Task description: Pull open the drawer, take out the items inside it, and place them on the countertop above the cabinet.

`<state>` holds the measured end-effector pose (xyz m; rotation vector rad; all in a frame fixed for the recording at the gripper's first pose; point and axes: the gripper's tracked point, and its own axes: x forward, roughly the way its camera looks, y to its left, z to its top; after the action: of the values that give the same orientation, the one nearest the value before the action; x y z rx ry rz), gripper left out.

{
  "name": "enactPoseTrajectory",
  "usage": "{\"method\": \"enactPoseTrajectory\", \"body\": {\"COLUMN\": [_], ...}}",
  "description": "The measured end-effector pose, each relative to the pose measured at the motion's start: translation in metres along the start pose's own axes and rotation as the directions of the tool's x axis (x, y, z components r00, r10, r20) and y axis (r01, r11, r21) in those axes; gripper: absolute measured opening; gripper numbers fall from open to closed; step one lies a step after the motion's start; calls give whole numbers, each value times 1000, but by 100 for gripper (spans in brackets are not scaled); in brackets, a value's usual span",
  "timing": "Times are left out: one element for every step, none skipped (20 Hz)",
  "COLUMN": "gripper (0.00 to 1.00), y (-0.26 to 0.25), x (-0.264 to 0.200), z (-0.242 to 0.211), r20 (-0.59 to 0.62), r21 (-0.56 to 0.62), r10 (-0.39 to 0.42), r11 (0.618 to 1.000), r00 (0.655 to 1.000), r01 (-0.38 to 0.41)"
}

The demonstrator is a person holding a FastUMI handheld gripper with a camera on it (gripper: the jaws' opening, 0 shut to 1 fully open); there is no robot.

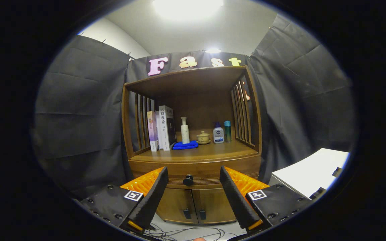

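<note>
A wooden cabinet (193, 160) stands against the booth wall, straight ahead of me. Its drawer (209, 174) is shut, with a round dark knob (188, 180) at its middle. The knob sits between my two fingers in the view, some way beyond them. My gripper (193, 174) is open, with nothing between its fingers. Above the drawer lies the wooden countertop (196, 154), under a shelf roof with slatted sides. The drawer's inside is hidden.
On the countertop stand books (161, 129), a pump bottle (185, 130) on a blue cloth (185, 145), a small lidded pot (203, 137), a white bottle (218, 133) and a teal can (227, 130). Two lower doors (193, 205) sit under the drawer. A white table (310, 174) stands at the right. Cables (186, 231) lie on the floor.
</note>
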<state>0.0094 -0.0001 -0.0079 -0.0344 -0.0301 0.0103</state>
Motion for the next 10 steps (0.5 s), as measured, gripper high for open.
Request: {"method": "enactPoseTrajectory", "body": {"gripper": [98, 97, 97, 97, 97, 97, 97, 98, 97, 97], "y": [1, 2, 3, 3, 3, 3, 3, 5, 6, 8], "x": [2, 5, 10, 13, 18, 24, 31, 37, 45, 52], "z": [1, 0, 1, 0, 1, 2, 5, 7, 8, 6], "r20": [3, 4, 6, 8, 11, 17, 27, 36, 41, 43], "r21": [-2, -2, -1, 0, 0, -1, -5, -10, -14, -14], "r10": [4, 7, 8, 9, 10, 11, 11, 14, 18, 22], "r11": [1000, 1000, 1000, 1000, 1000, 1000, 1000, 1000, 1000, 1000], "r00": [1000, 1000, 1000, 1000, 1000, 1000, 1000, 999, 999, 999], "r01": [-4, -7, -8, -9, -10, -11, -11, -14, -17, -22]}}
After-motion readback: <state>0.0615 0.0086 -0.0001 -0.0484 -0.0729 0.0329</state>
